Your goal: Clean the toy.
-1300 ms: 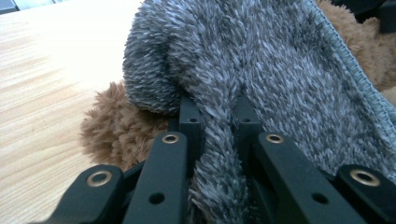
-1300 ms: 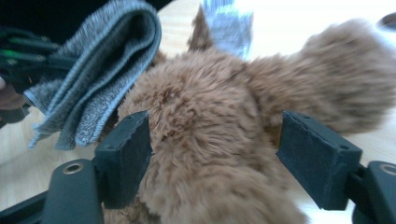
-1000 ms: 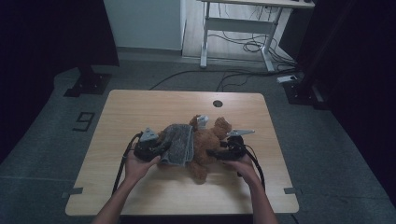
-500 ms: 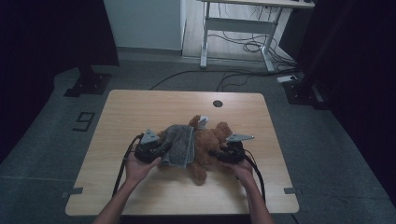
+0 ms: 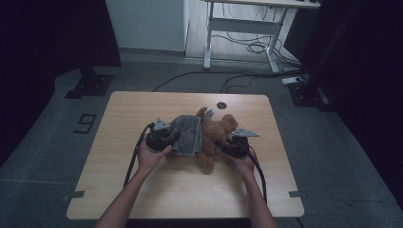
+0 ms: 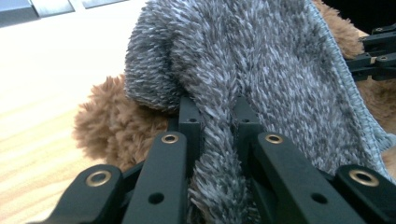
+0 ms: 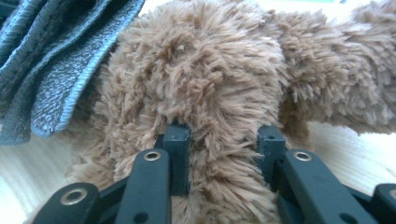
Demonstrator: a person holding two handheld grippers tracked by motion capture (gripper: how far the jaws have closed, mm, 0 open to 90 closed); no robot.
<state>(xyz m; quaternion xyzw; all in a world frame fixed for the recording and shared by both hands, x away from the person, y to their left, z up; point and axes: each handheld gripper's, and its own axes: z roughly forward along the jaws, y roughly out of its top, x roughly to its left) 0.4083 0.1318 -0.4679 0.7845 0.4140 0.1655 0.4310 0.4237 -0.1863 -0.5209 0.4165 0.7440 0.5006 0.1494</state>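
Observation:
A brown plush bear (image 5: 216, 137) lies on the wooden table (image 5: 142, 109) with a grey fuzzy cloth (image 5: 187, 133) draped over its left part. My left gripper (image 5: 166, 138) is at the cloth's left edge, and its jaws are shut on a fold of the grey cloth (image 6: 219, 154). My right gripper (image 5: 227, 146) presses into the bear from the right, and its jaws are shut on a thick tuft of the bear's brown fur (image 7: 219, 154). The cloth (image 7: 56, 70) lies to the left in the right gripper view.
A round cable hole (image 5: 221, 105) sits near the table's far edge. A white desk frame (image 5: 237, 28) with loose cables stands on the floor beyond. Black stands (image 5: 90, 80) flank the table. A mark (image 5: 85, 123) is on the floor at left.
Both grippers and the bear have stayed nearly in place; the right hand has shifted slightly nearer the bear.

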